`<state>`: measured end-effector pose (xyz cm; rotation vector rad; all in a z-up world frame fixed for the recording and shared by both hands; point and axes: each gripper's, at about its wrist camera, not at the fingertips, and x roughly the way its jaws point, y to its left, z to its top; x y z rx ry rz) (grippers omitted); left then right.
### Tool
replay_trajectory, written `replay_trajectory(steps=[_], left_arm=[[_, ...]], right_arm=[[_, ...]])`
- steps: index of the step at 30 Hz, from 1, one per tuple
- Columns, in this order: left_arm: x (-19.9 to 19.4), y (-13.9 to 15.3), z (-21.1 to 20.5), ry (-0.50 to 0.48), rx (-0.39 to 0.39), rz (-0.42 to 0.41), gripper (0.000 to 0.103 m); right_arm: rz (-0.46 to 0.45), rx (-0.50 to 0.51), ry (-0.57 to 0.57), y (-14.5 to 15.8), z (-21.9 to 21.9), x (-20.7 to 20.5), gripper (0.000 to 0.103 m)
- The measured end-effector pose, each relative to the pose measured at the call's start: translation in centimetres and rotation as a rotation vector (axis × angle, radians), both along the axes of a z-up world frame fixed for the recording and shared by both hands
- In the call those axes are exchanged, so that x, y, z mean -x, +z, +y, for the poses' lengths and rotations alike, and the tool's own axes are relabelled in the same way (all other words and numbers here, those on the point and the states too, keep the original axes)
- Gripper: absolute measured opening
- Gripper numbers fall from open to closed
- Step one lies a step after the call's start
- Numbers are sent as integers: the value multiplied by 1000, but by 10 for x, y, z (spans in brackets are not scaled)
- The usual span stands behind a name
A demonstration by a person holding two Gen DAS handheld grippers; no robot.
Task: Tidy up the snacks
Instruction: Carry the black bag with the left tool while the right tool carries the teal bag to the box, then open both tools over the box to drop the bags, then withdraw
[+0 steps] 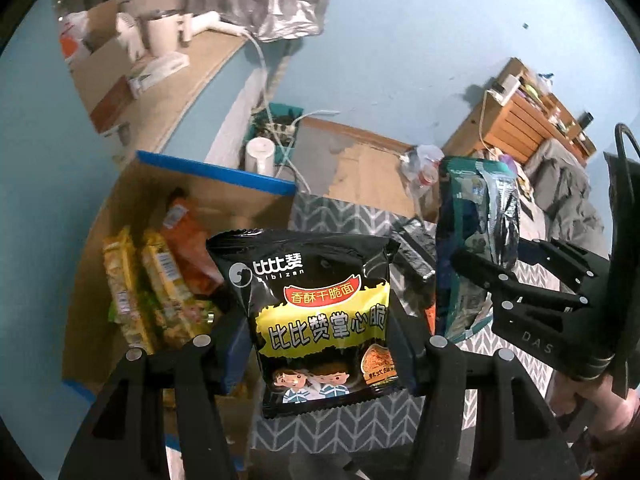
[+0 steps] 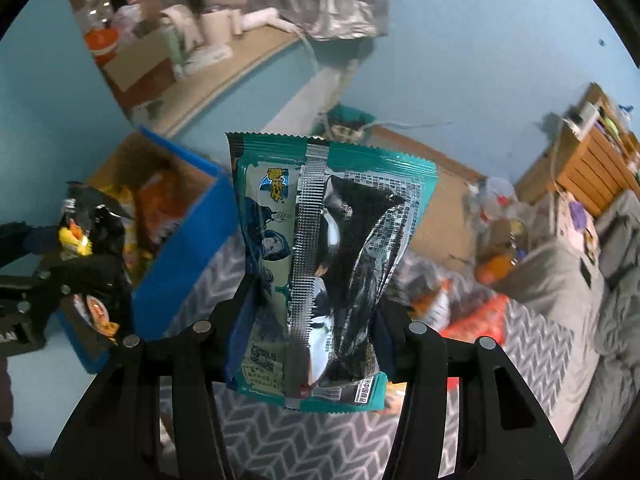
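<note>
My left gripper [image 1: 320,344] is shut on a black and yellow noodle snack packet [image 1: 316,320], held upright above the patterned rug. Just left of it is an open cardboard box [image 1: 256,178] with blue-taped edges, holding yellow and orange snack packets [image 1: 160,280]. My right gripper [image 2: 316,336] is shut on a teal and silver snack packet [image 2: 320,264], its back seam facing the camera. That same packet [image 1: 476,248] and the right gripper [image 1: 532,284] appear at the right of the left wrist view. The left gripper [image 2: 60,280] with its packet shows at the left edge of the right wrist view, beside the box [image 2: 188,256].
A grey chevron rug [image 2: 320,448] lies under both grippers. More snack packets [image 2: 472,312] lie blurred on the rug to the right. A white kettle and cables [image 1: 260,156] stand behind the box. Wooden shelving [image 1: 528,120] and grey bedding [image 2: 580,300] fill the right side.
</note>
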<state>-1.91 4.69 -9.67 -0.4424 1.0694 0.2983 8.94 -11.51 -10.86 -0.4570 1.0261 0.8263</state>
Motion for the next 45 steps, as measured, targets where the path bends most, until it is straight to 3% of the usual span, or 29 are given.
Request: replay_trajectory(steps=[12, 25, 35, 39, 45], left_arm=[[47, -1, 64, 144, -16, 15, 61], [69, -31, 112, 217, -30, 74, 61], [75, -44, 133, 256, -34, 109, 63], [77, -46, 136, 280, -23, 125, 69], [80, -42, 134, 286, -24, 126, 71]], right_arm=[[71, -29, 155, -6, 84, 31, 51], [151, 7, 256, -26, 160, 59, 51], [222, 28, 242, -44, 179, 57, 53], [222, 29, 231, -42, 180, 54, 69], [223, 31, 183, -40, 171, 46, 69]])
